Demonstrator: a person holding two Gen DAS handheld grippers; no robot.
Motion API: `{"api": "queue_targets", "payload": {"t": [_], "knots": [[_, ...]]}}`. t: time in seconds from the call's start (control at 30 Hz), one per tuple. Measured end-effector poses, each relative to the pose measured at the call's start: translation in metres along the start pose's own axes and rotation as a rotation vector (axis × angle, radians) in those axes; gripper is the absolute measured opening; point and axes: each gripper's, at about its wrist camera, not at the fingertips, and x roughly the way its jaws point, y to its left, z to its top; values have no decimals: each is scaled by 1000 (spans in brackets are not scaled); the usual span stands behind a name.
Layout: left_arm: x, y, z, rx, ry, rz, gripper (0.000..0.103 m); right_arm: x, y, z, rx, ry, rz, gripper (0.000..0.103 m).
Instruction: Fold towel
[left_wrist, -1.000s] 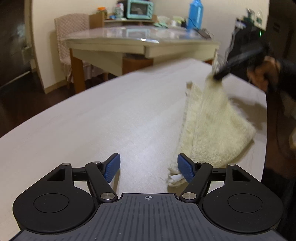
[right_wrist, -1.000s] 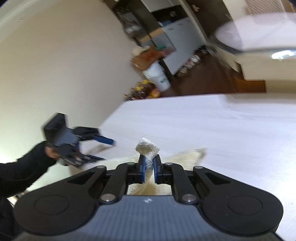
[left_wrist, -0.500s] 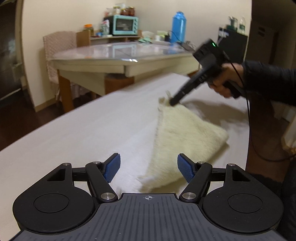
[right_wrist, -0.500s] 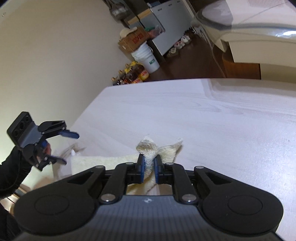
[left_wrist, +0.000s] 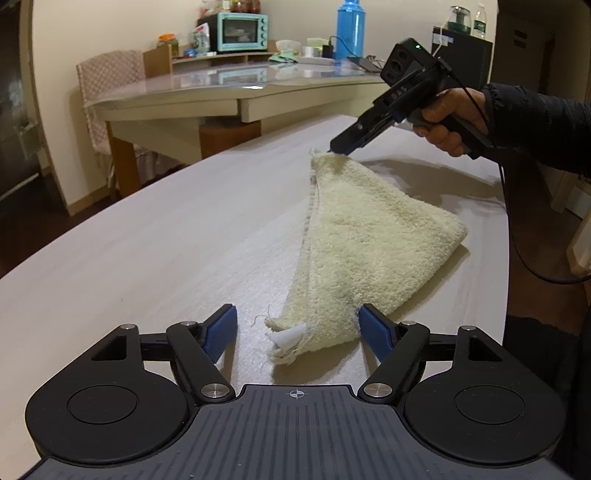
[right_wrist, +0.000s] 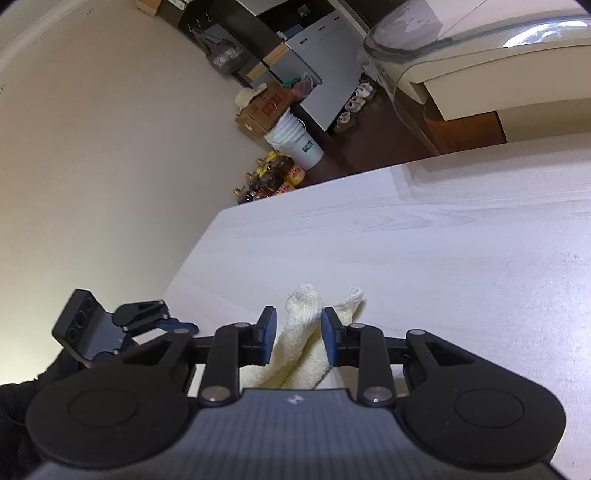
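A cream terry towel (left_wrist: 354, 240) lies folded on the pale wooden table (left_wrist: 166, 240). Its near corner with a white label sits between my left gripper's open fingers. My left gripper (left_wrist: 298, 328) is open and empty, low over the table. My right gripper (right_wrist: 298, 336) is open, its blue pads apart on either side of the towel's far corner (right_wrist: 304, 299), which stands up between them. The right gripper also shows in the left wrist view (left_wrist: 338, 146), tip at the far corner. The left gripper shows in the right wrist view (right_wrist: 177, 326).
A second table (left_wrist: 236, 92) with a teal oven (left_wrist: 236, 31) and blue flask (left_wrist: 350, 27) stands behind, a chair (left_wrist: 107, 96) at its left. A cable (left_wrist: 517, 240) hangs off the table's right edge. On the floor are a white bucket (right_wrist: 295, 142), boxes and bottles.
My right gripper carried the towel's corner over and down to the table, then opened its fingers and let it go. My left gripper stayed open near the near corner.
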Motion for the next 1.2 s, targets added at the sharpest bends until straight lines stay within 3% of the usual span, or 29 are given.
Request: {"api": "queue_targets", "payload": {"t": [0.03, 0.07, 0.13, 0.3, 0.4, 0.5, 0.67, 1.1, 1.13, 1.17, 1.2], "knots": [[0, 0, 0, 1, -3, -1, 79, 3, 0, 0, 4, 3, -9, 25], [0, 0, -1, 1, -5, -1, 79, 6, 0, 1, 8, 7, -25, 15], [0, 1, -1, 0, -8, -1, 80, 4, 1, 1, 29, -19, -18, 12], [-1, 0, -2, 1, -11, 3, 80, -15, 4, 5, 93, -115, 42, 11], [-1, -1, -2, 1, -14, 4, 80, -13, 13, 8, 48, -88, -26, 11], [-4, -2, -2, -7, -25, 14, 79, -3, 7, 8, 51, -60, -87, 15], [-16, 2, -1, -39, -70, 38, 78, -2, 0, 3, 66, -84, -131, 27], [-5, 19, -3, -87, -52, 89, 82, 2, 6, -8, 78, -79, -97, 32], [-6, 18, -3, -85, -52, 90, 82, 4, 5, -8, 80, -78, -92, 31], [-6, 18, -3, -80, -53, 91, 82, 7, 4, -6, 82, -77, -86, 24], [-6, 18, -3, -72, -54, 94, 83, 8, 4, -6, 85, -80, -85, 8]]}}
